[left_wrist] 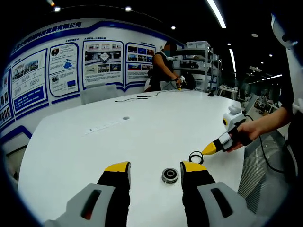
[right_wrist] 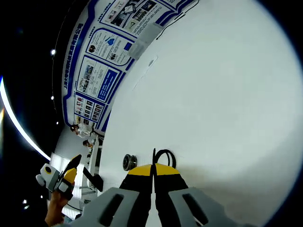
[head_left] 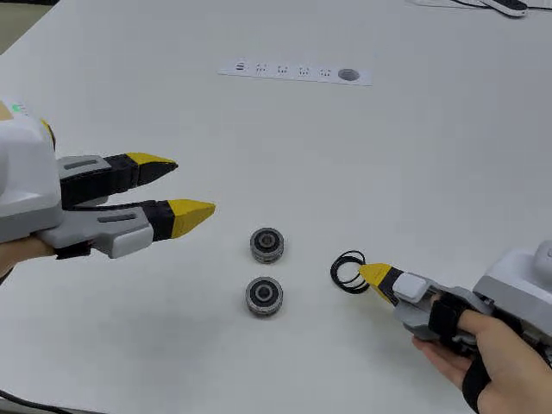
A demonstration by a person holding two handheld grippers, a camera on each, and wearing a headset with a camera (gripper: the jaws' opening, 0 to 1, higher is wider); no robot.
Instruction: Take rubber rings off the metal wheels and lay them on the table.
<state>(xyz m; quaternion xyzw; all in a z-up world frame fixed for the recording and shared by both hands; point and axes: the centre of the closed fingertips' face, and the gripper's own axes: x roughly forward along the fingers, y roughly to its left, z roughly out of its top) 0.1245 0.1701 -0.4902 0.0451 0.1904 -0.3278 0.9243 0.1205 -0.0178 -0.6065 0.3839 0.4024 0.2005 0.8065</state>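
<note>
Left gripper [head_left: 172, 188] hovers above the table [head_left: 414, 172], fingers wide apart, empty. Right gripper [head_left: 373, 274] fingers are pressed together, tips touching the rubber rings [head_left: 348, 272] lying on the table; cannot tell if a strand is pinched. Two metal wheels [head_left: 266, 245] sit close together, beside the rings.

Two metal wheels [head_left: 266, 245] stand mid-scene, rubber rings [head_left: 348, 272] just right of them. Open bench [head_left: 431, 164] spreads left, near and far, up to a power strip [head_left: 295, 72].
</note>
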